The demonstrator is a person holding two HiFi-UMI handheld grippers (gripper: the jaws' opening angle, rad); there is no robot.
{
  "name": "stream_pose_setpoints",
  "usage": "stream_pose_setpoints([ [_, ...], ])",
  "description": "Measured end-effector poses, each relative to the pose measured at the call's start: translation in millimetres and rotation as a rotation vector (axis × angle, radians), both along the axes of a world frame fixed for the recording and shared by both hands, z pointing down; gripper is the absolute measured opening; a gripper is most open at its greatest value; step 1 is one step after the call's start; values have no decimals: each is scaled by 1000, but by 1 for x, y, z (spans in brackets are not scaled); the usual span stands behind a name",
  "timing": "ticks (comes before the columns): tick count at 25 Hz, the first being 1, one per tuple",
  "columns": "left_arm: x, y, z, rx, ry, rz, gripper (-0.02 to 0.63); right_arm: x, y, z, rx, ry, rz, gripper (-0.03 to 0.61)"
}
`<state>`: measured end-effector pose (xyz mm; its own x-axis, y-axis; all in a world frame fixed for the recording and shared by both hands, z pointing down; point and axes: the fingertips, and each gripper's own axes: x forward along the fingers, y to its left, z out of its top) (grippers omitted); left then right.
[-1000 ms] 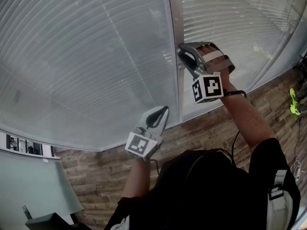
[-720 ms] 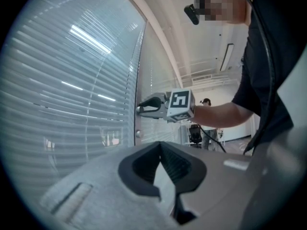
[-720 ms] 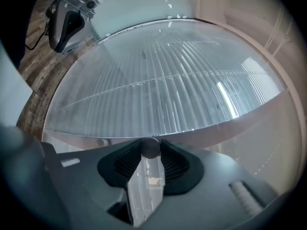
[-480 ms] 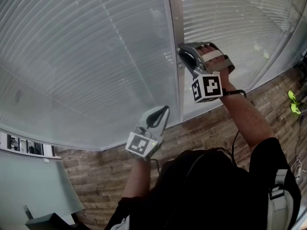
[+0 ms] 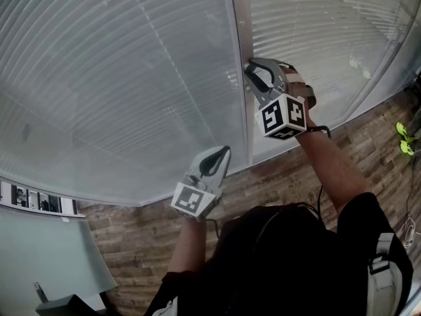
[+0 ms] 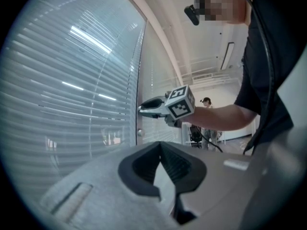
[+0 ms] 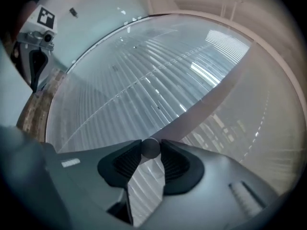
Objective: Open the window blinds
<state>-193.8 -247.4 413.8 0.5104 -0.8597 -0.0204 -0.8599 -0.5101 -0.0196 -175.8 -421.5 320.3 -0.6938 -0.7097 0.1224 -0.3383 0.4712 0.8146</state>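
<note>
Closed white slat blinds fill the window panes on both sides of a grey frame post. A small round knob on that post sits between the pads of my right gripper, whose jaws have just been closing and now press on it. In the head view the right gripper meets the post at mid height. My left gripper hangs lower, near the bottom of the left pane, shut with nothing in it. From the left gripper view, the right gripper touches the post.
A second small round fitting sits lower on the post. Wood-plank floor runs under the window. A green object lies at the right edge, and a shelf ledge at the lower left. Another person stands far off.
The right gripper has rolled about its own axis on the knob, so its marker cube now faces differently. Its place on the post is the same. The left gripper has not moved.
</note>
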Motion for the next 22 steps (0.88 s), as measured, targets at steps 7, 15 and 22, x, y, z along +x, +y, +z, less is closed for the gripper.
stream_pose_setpoints([
  [7, 0, 3, -1, -8, -6, -3, 4, 4, -3, -5, -196, -269, 22, 131],
  [15, 0, 5, -1, -28, -12, 2, 4, 7, -8, -5, -390, -534, 25, 132],
  [22, 0, 11, -4, -21, -10, 0, 5, 13, -10, -2, -517, -741, 50, 132],
])
